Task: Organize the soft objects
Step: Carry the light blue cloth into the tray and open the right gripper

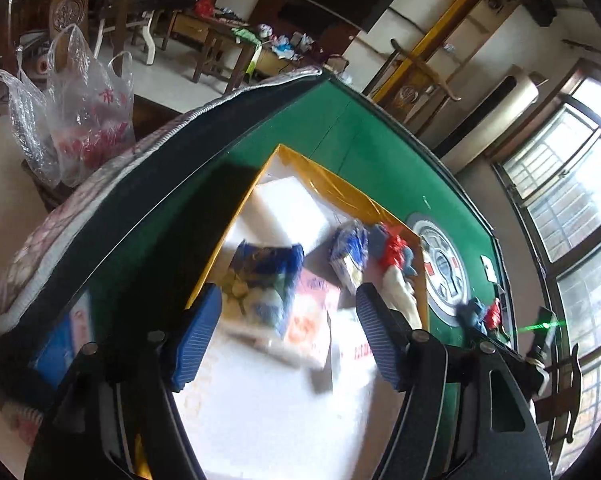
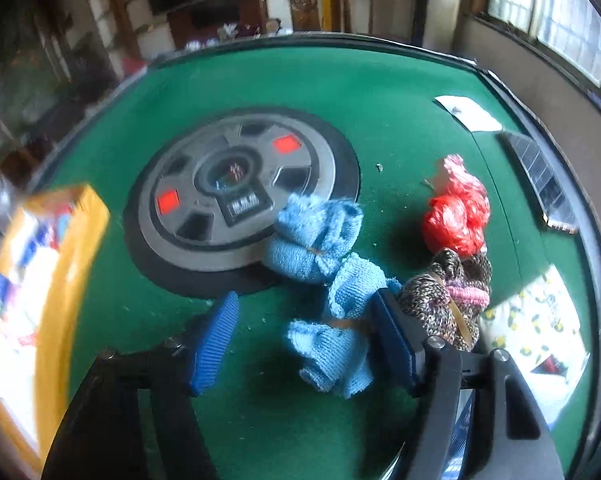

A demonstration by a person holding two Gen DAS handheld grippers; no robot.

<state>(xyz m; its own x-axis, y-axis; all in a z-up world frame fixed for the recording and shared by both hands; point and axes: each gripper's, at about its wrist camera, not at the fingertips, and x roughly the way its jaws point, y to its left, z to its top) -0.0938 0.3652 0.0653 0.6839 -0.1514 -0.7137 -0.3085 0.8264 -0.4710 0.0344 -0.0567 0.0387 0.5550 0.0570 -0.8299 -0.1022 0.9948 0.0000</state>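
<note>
My left tongs [image 1: 288, 336] hang released over the yellow-walled open box [image 1: 340, 184], nothing between their blue ribbed pads [image 1: 198, 336]. Inside the box, on its white floor, lie a white foam block [image 1: 284, 208], a blue-and-white printed soft pack [image 1: 266, 276], a pink-and-white flat packet [image 1: 312, 320], a second blue-and-white pack [image 1: 348, 252], and a red crinkled plastic bundle [image 1: 394, 250] against the wall nearest the table's round grey centre hub [image 1: 440, 264]. The view is blurred, so I cannot read the packs.

My right tongs [image 2: 304, 340] are released too, jaws apart, a light blue knitted cloth bundle [image 2: 332, 356] lying loosely between them on the green felt table [image 2: 380, 92]. A second light blue knitted bundle [image 2: 316, 236] overlaps the hub's rim; a red plastic bag bundle [image 2: 458, 212] and a brown speckled knitted bundle [image 2: 440, 292] sit just beside my right finger.

The felt beyond the hub is bare up to the table's dark raised edge. The box stands at the left, well apart from these bundles.
</note>
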